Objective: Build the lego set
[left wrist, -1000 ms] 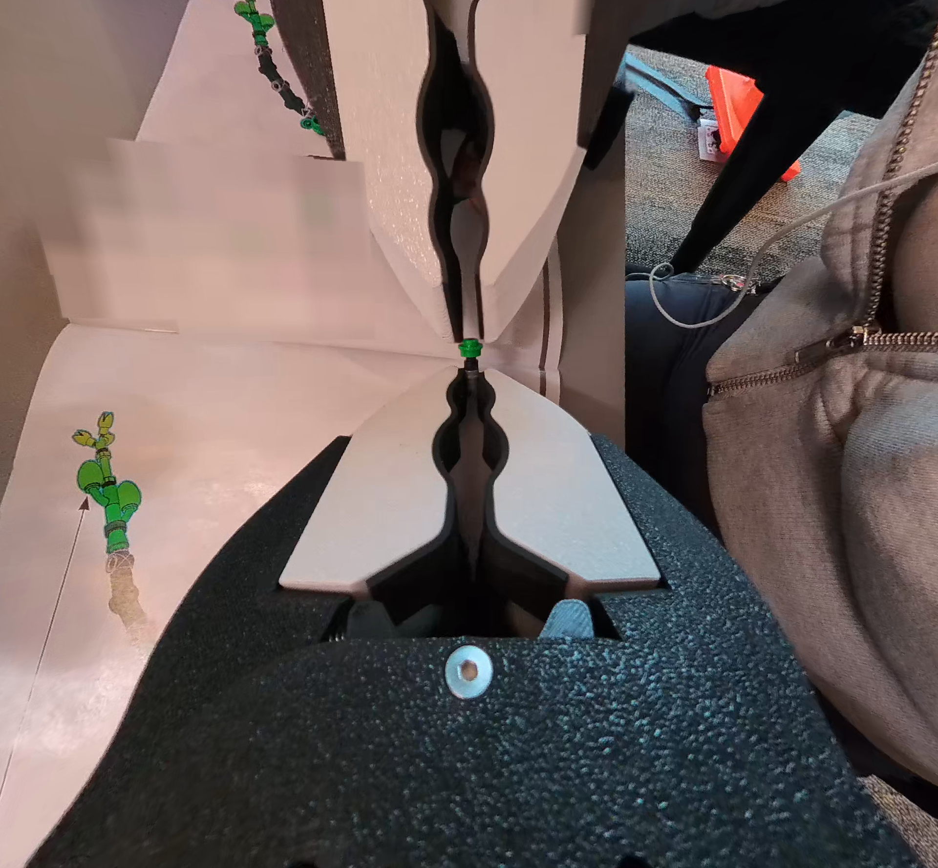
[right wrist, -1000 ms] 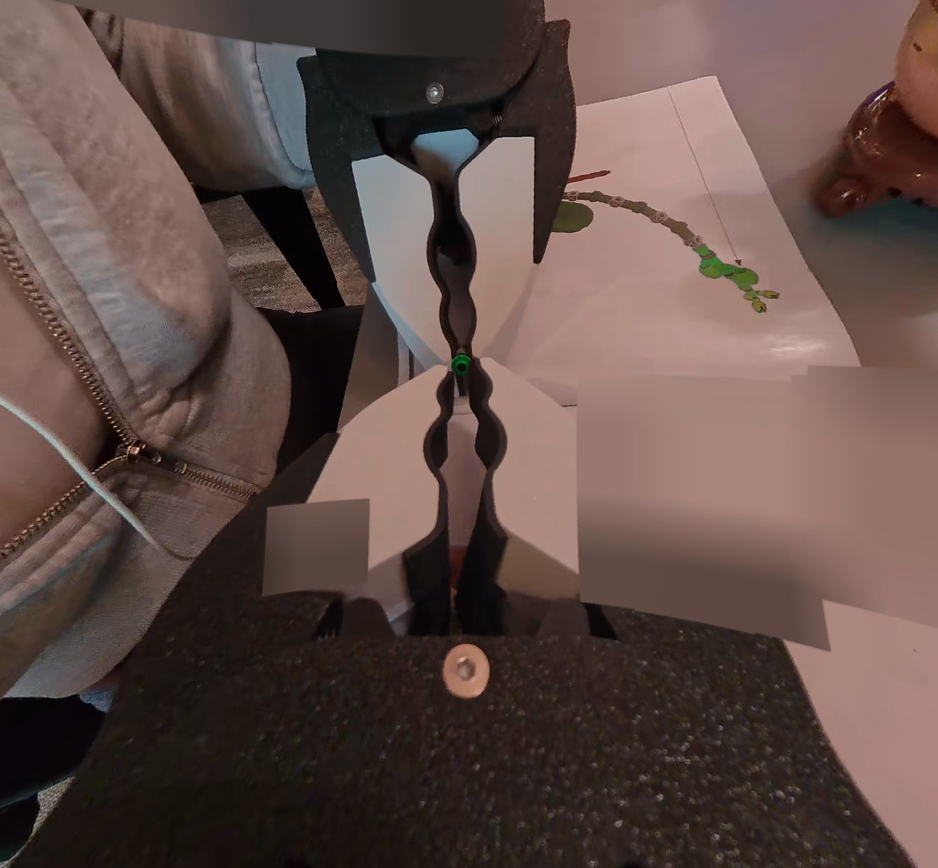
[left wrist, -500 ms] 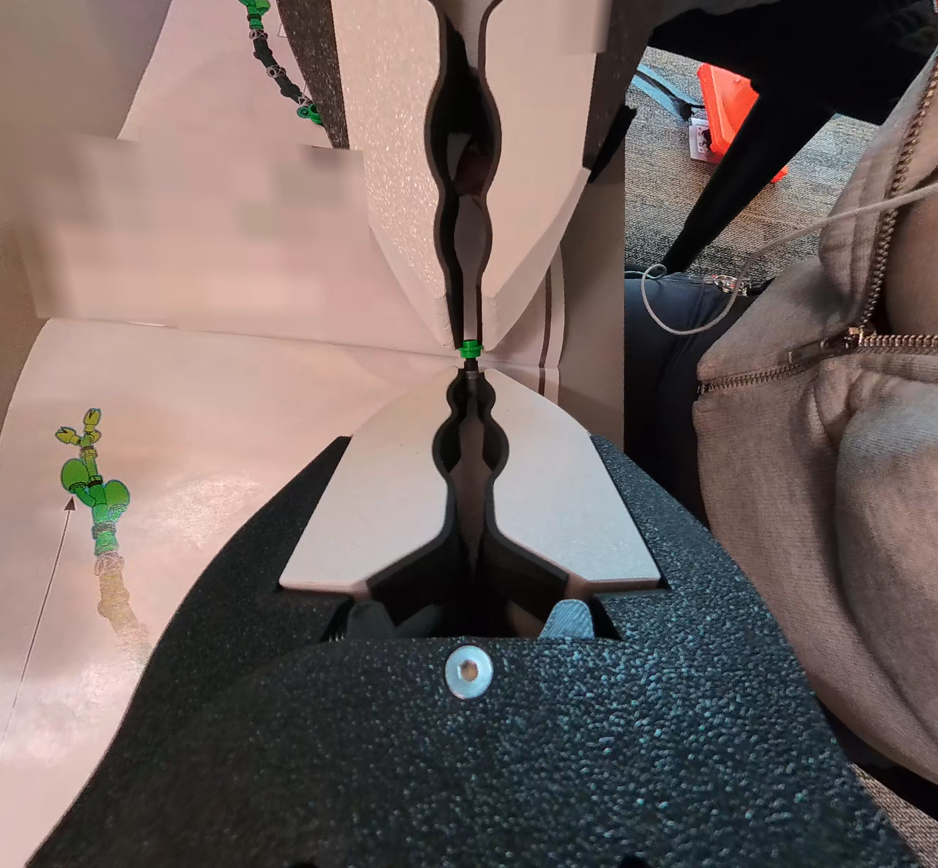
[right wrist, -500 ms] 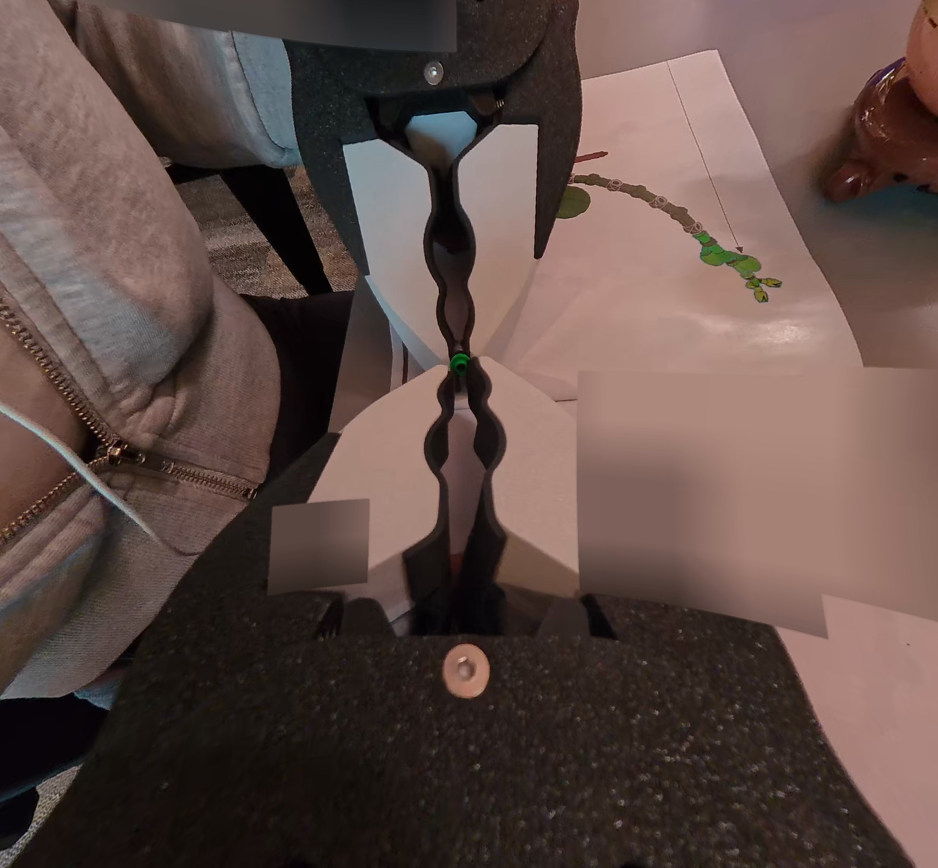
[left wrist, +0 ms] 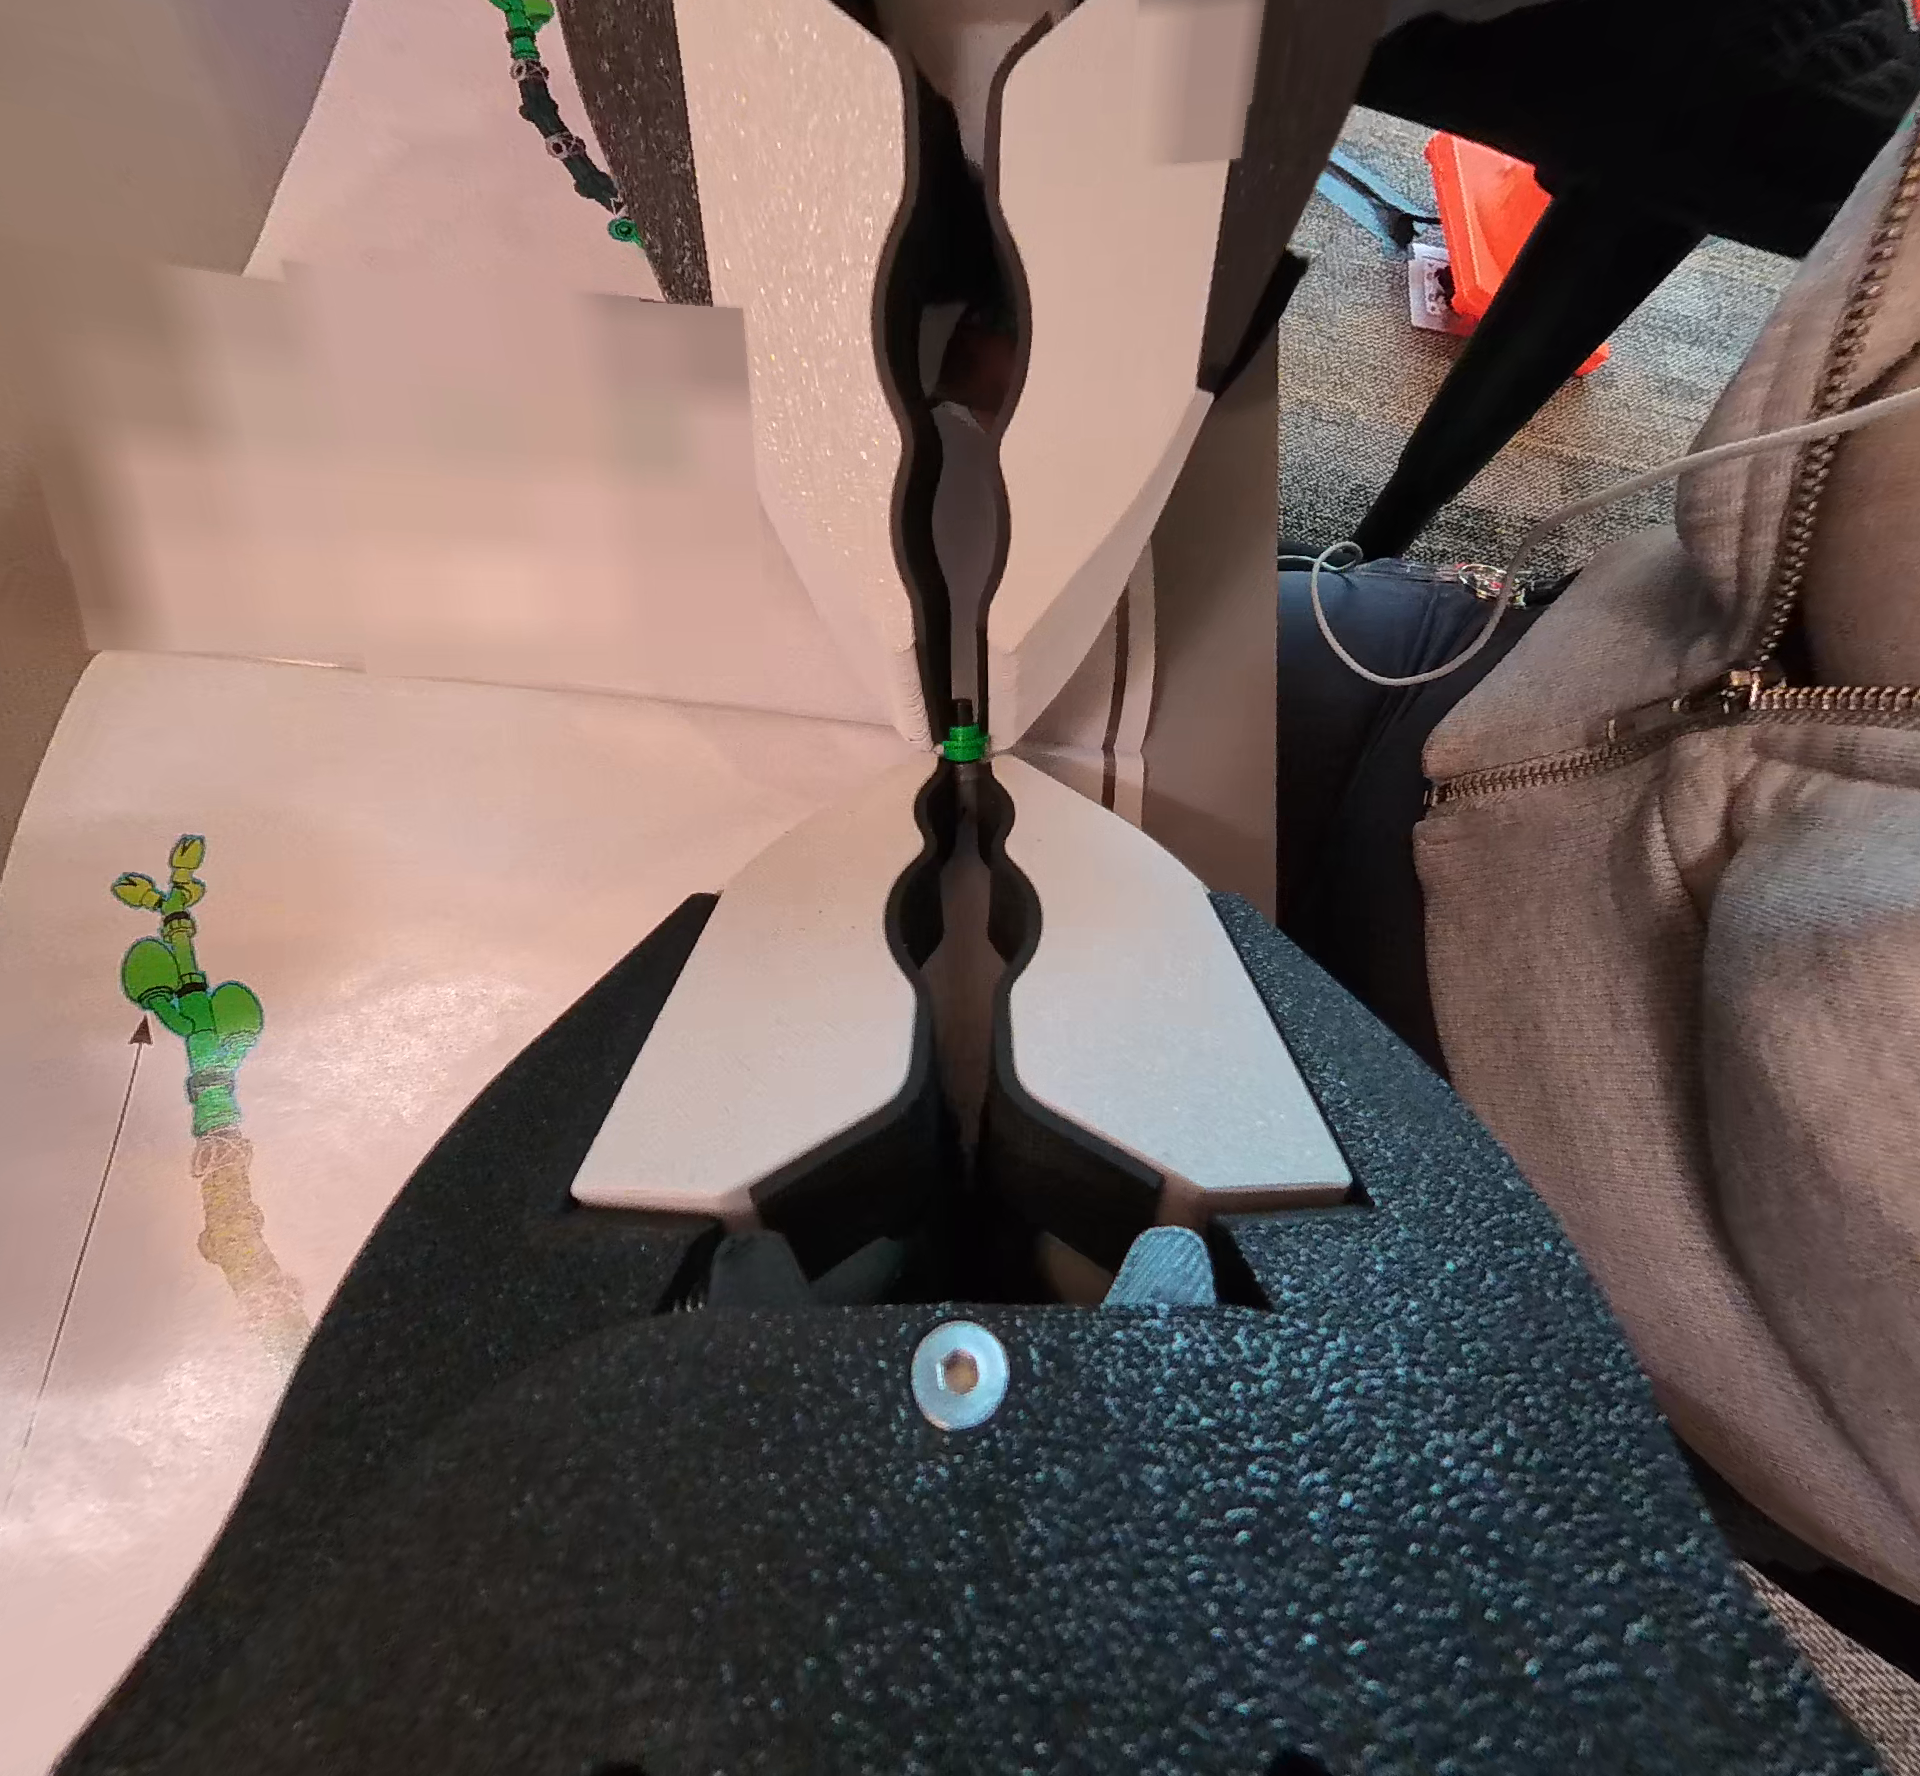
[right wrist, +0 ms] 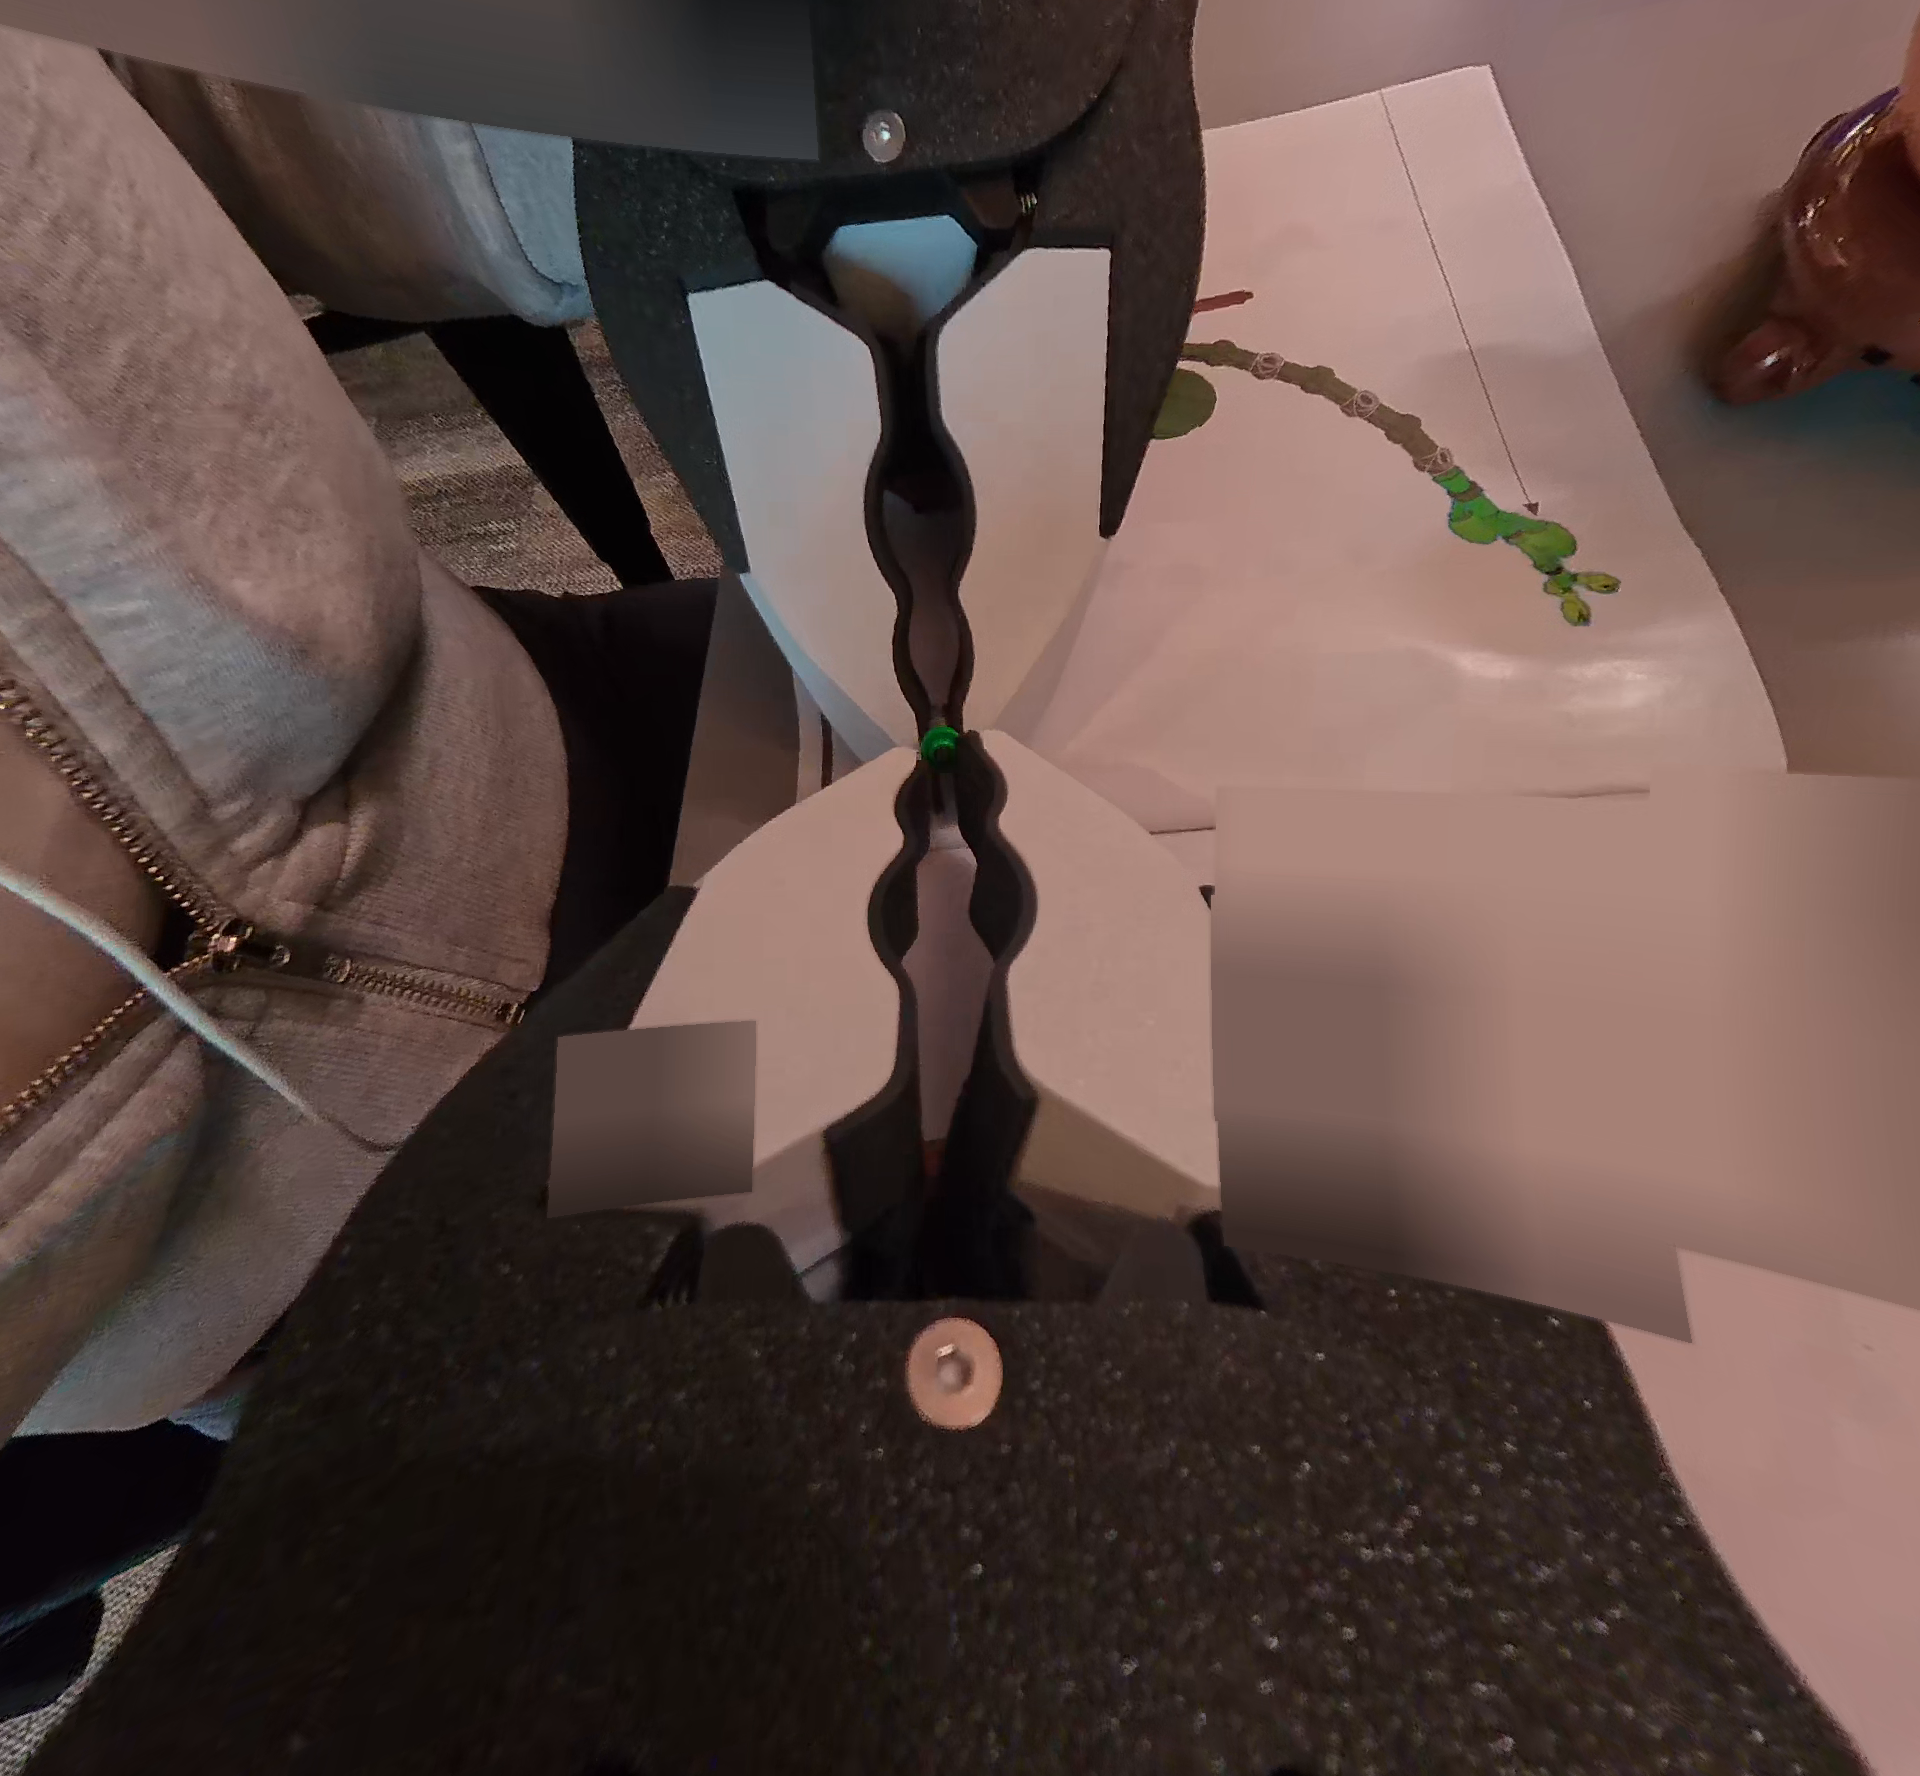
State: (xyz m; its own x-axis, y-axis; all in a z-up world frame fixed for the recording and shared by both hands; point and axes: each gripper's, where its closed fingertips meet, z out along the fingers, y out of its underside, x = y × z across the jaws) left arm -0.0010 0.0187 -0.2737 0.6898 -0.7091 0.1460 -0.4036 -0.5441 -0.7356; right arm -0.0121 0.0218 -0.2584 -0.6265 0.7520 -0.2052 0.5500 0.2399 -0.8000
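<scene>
Almost no shift since before: both claws tip to tip, left claw on dark pin, right claw on green bead.

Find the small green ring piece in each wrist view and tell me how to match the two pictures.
Left wrist view: the small green ring piece sits at picture centre, pinched where both claws' tips meet.
Right wrist view: the same piece is at centre, seen end-on, at the claw tips.
Shared landmark: the white instruction sheet with the green plant drawing, left in one view, upper right in the other.
</scene>
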